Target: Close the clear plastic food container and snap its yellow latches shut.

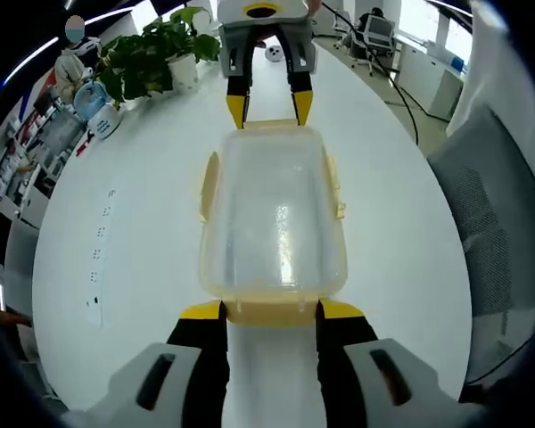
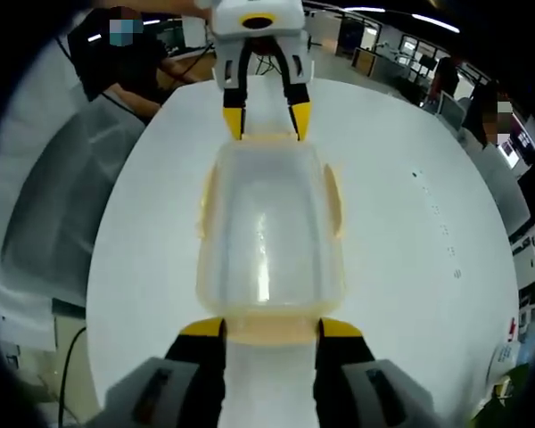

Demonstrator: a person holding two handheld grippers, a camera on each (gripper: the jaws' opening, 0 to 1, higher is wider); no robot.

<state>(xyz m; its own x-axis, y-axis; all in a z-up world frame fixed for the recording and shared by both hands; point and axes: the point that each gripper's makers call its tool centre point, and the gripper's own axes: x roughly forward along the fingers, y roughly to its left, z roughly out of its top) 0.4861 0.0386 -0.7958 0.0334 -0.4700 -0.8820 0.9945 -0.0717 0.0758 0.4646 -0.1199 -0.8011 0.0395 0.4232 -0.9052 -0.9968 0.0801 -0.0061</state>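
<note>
Yellow-tipped jaws of the left gripper [image 1: 269,310] rise from 6 o'clock in the left gripper view, set wide apart at the near end of the clear plastic food container [image 1: 273,218]. Their tips flank that end's yellow latch [image 1: 267,311] and appear to touch it, without clamping anything. The container sits lid-on on the white table [image 1: 143,232], its long axis running from 6 to 12 o'clock. At 12 o'clock, the right gripper [image 1: 269,109] faces back from the container's far end, jaws likewise spread, tips at the far rim.

From the right gripper view comes the mirror arrangement: the right gripper [image 2: 269,328] rises from 6 o'clock with jaws parted about the near latch [image 2: 269,328], empty of any hold, while the left gripper [image 2: 267,119] stands at 12 o'clock beyond the container [image 2: 269,236]. So the box lies directly between the two tools, each pointing squarely at the other along the tabletop [image 2: 410,267].

Side latches [image 1: 209,185] flare outward at 9 and 3 o'clock in both views, seemingly not pressed down.

Peculiar to the left gripper view: a potted plant [image 1: 156,53] at 11 o'clock, shelving with clutter at 10 o'clock, and a grey chair [image 1: 486,232] at 3 o'clock. Peculiar to the right gripper view: a grey chair [image 2: 67,196] at 9 o'clock and a dark-sleeved person [image 2: 129,67] at 11 o'clock.
</note>
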